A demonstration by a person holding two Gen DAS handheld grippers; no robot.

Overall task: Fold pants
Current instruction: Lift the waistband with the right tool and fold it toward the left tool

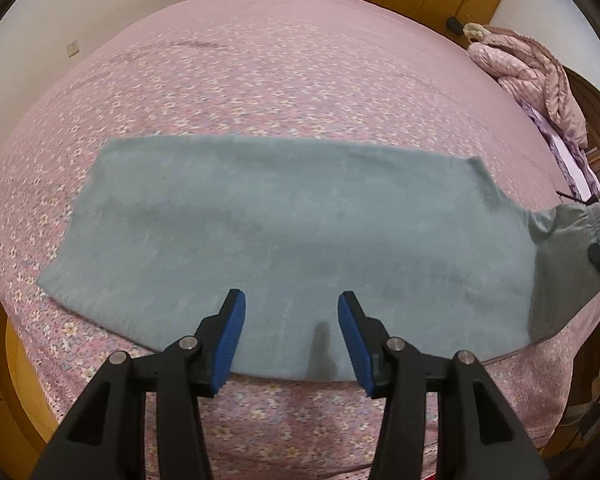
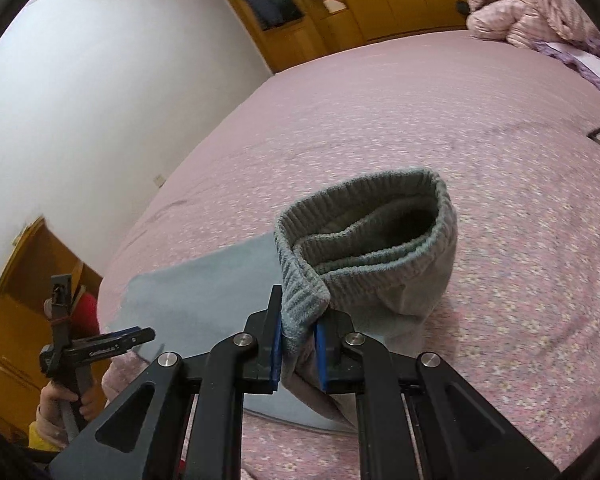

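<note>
Grey-blue fleece pants (image 1: 284,216) lie flat across the near side of the bed, folded lengthwise. Their right end is lifted off the sheet. My left gripper (image 1: 292,308) hovers open over the pants' near edge, blue pads apart with nothing between them. In the right wrist view it shows at the lower left (image 2: 140,336), held by a hand (image 2: 60,396). My right gripper (image 2: 300,312) is shut on the ribbed band (image 2: 380,216) at that raised end, and the band stands up as an open loop. The flat part of the pants (image 2: 204,292) stretches away to the left.
The bed (image 1: 260,60) has a pink flowered sheet, with its wooden frame edge just below the pants. A pink quilted blanket (image 1: 532,76) is heaped at the far right. Wooden wardrobes (image 2: 340,0) line the far wall, and a white wall runs along the left.
</note>
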